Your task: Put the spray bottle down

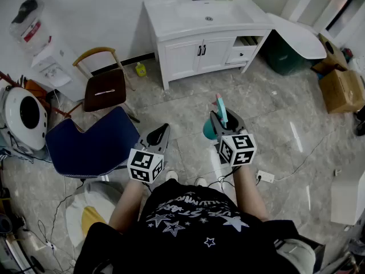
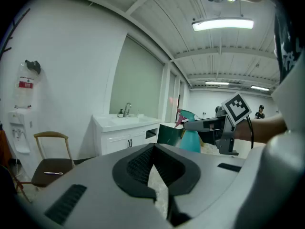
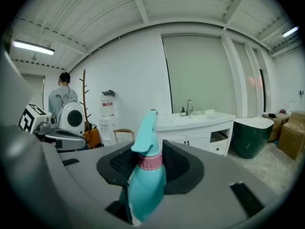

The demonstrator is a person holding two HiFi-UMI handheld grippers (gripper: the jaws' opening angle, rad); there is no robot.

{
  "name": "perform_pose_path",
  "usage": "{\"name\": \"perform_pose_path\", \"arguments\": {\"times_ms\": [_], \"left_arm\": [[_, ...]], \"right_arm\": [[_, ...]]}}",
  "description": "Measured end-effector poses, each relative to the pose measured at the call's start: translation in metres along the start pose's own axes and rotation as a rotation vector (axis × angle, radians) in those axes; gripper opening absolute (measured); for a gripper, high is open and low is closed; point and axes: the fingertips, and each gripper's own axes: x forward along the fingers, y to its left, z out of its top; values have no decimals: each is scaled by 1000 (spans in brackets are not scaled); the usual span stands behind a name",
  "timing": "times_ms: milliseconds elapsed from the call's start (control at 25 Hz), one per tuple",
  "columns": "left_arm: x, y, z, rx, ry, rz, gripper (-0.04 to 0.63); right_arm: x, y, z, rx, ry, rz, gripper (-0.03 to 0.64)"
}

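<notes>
The spray bottle (image 1: 221, 110) is teal with a pink collar and stands upright between the jaws of my right gripper (image 1: 222, 121), which is shut on it, well above the tiled floor. In the right gripper view the spray bottle (image 3: 147, 175) fills the middle, its nozzle pointing up. In the left gripper view the spray bottle (image 2: 190, 138) shows off to the right, held by the right gripper (image 2: 214, 125). My left gripper (image 1: 158, 136) hangs beside it at about the same height, shut with nothing in it; its jaw tips (image 2: 153, 149) meet.
Ahead stands a white vanity with a sink (image 1: 205, 27). A wooden chair (image 1: 105, 87) and a blue seat (image 1: 91, 141) are at the left, near a water dispenser (image 1: 43, 44). A dark green bin (image 1: 288, 56) and cardboard boxes (image 1: 342, 87) sit at the right. Cables lie on the floor.
</notes>
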Motion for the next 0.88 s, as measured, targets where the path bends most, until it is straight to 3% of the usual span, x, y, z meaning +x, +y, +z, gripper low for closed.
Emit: {"name": "perform_pose_path", "arguments": {"times_ms": [880], "left_arm": [[-12,90,-16,-26,29,-6,15]], "right_arm": [[59,48,2,21,-10,-33,161]]}}
